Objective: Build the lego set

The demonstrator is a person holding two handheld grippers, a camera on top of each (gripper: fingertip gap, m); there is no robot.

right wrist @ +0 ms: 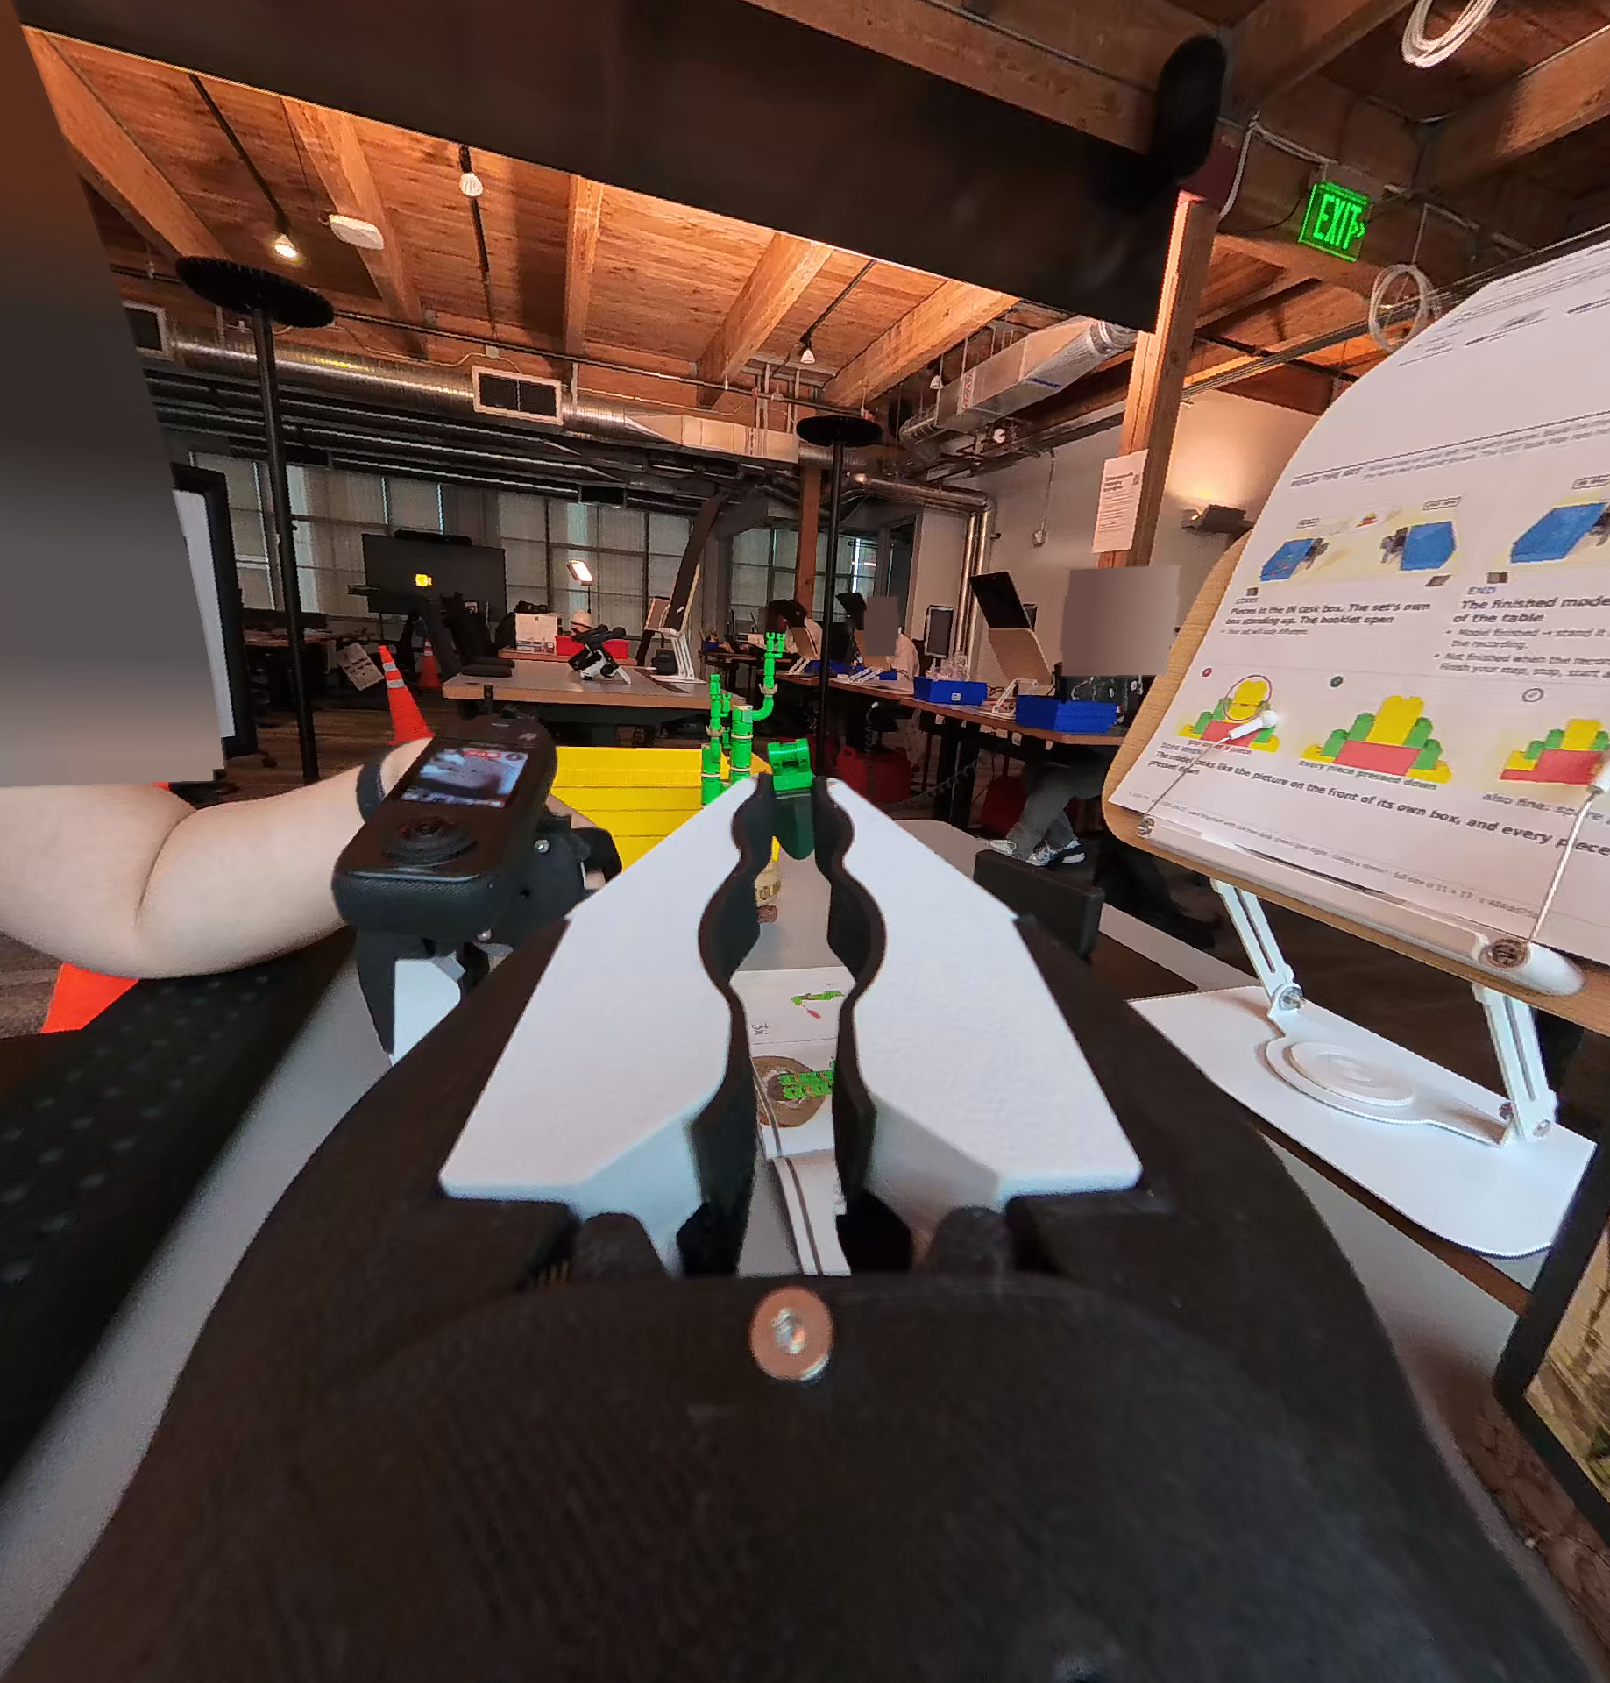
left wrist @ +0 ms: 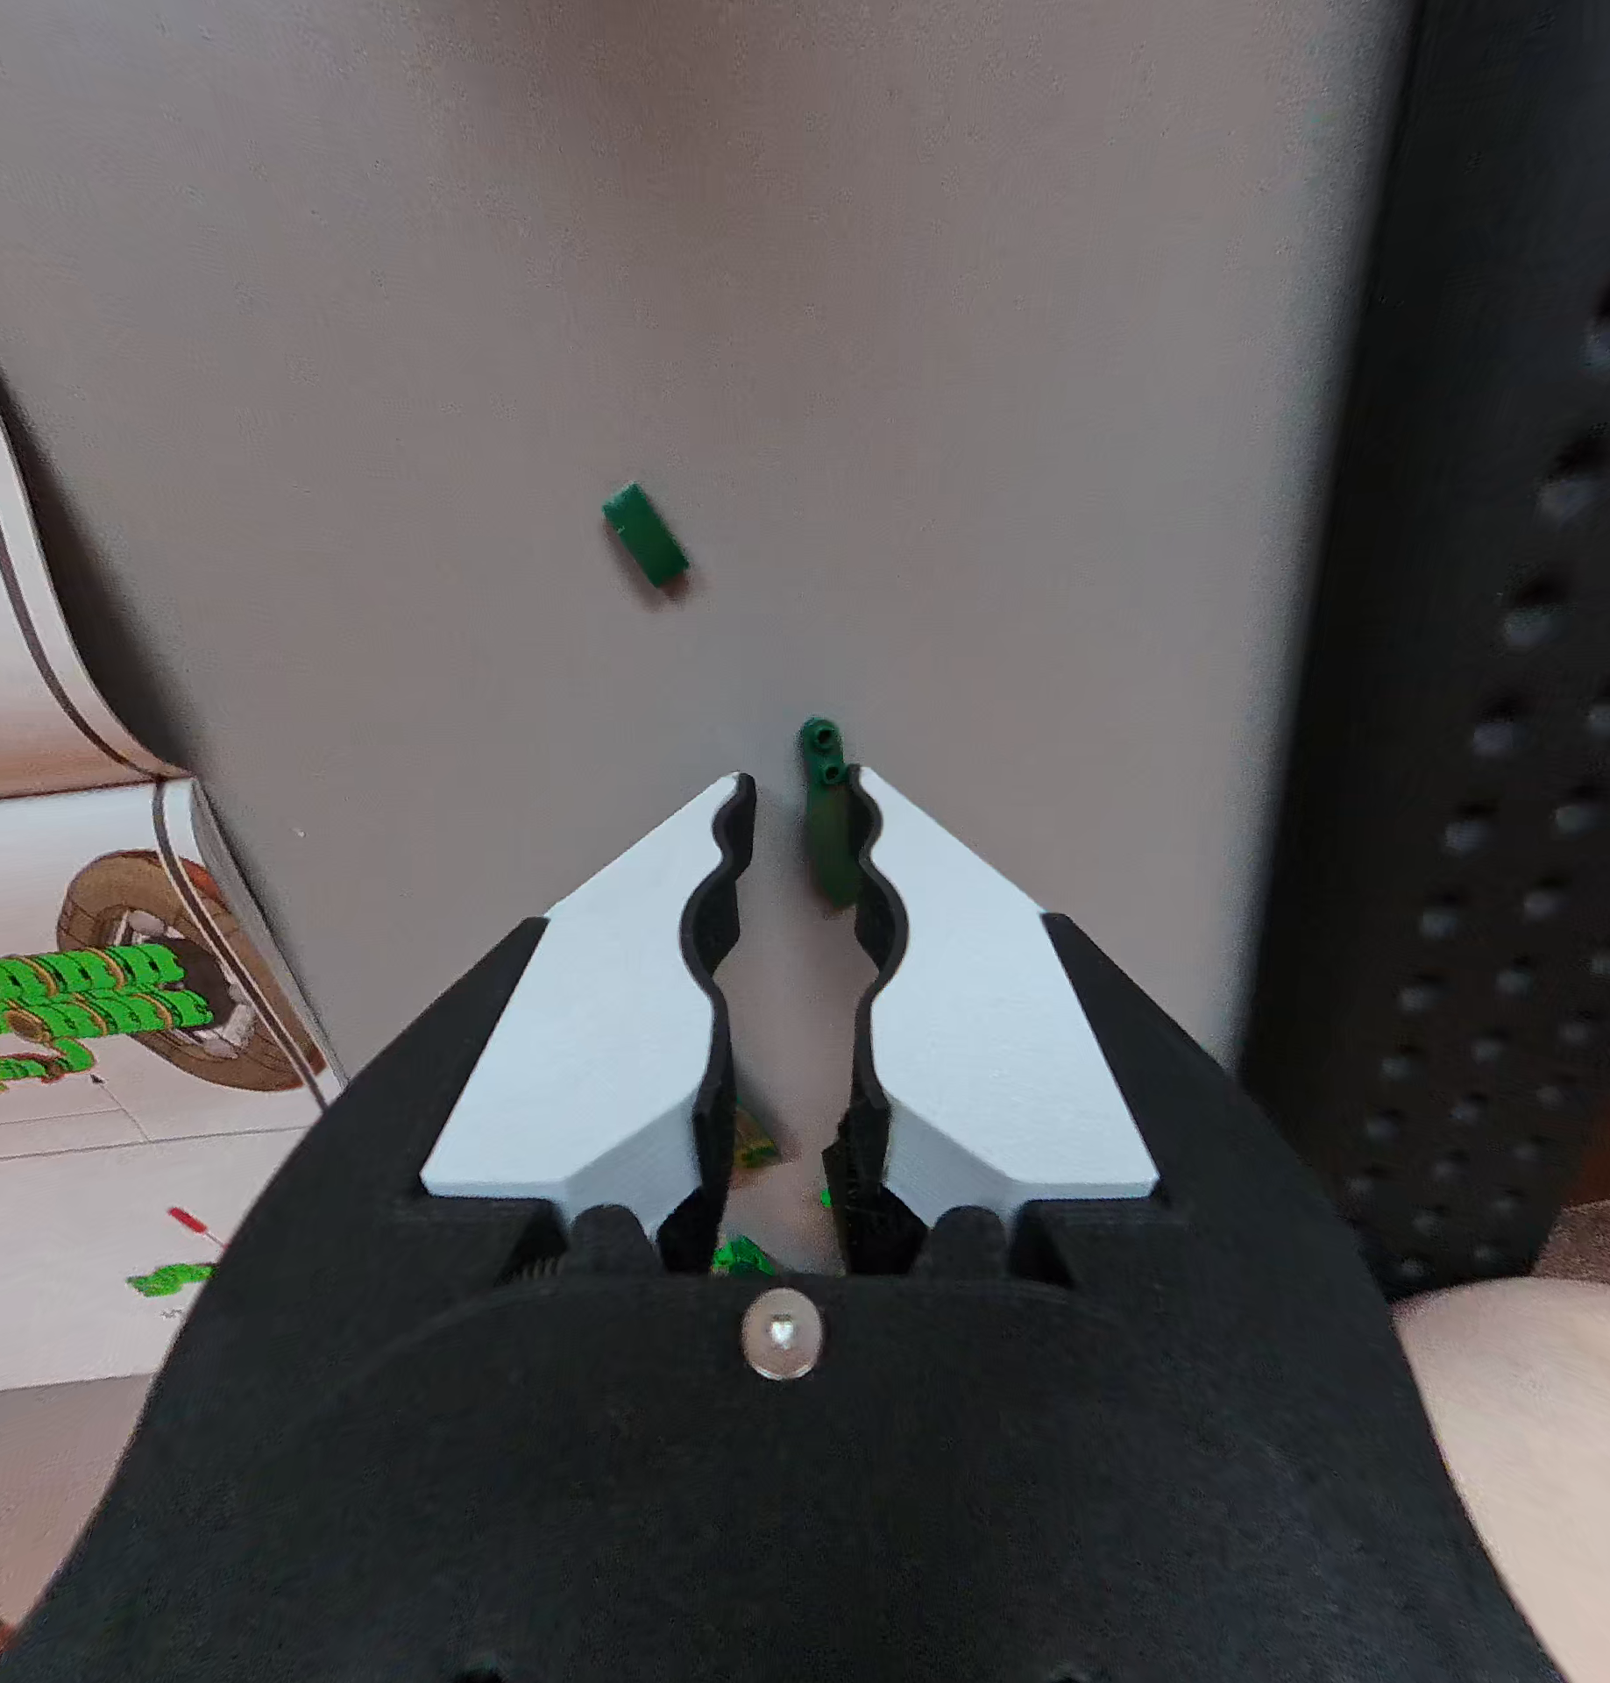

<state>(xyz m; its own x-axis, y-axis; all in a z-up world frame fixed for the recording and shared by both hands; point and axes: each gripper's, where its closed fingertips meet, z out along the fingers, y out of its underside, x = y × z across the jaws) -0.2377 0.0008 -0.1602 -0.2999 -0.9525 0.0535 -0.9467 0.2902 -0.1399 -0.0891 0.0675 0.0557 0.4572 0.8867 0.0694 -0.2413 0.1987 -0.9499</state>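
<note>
Left gripper (left wrist: 805, 788): fingers slightly parted, pinching nothing; a dark green leaf piece (left wrist: 828, 810) lies on the grey table (left wrist: 874, 364) against its right fingertip
Right gripper (right wrist: 794, 797): pinching a green piece (right wrist: 792, 788) at its tips
Farther: dark green tile (left wrist: 645, 535) lies apart on the table; green stem model (right wrist: 737, 719) stands beyond

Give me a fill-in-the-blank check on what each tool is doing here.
1. The right tool grips a dark green piece with a bright ___ clip on top.
2. The left tool is open and holds ___.
3. On the table, a dark green tile lies ___ the left tool's tips.
4. The open booklet lies to the ___ of the left tool.

Missing: green; nothing; beyond; left
</note>
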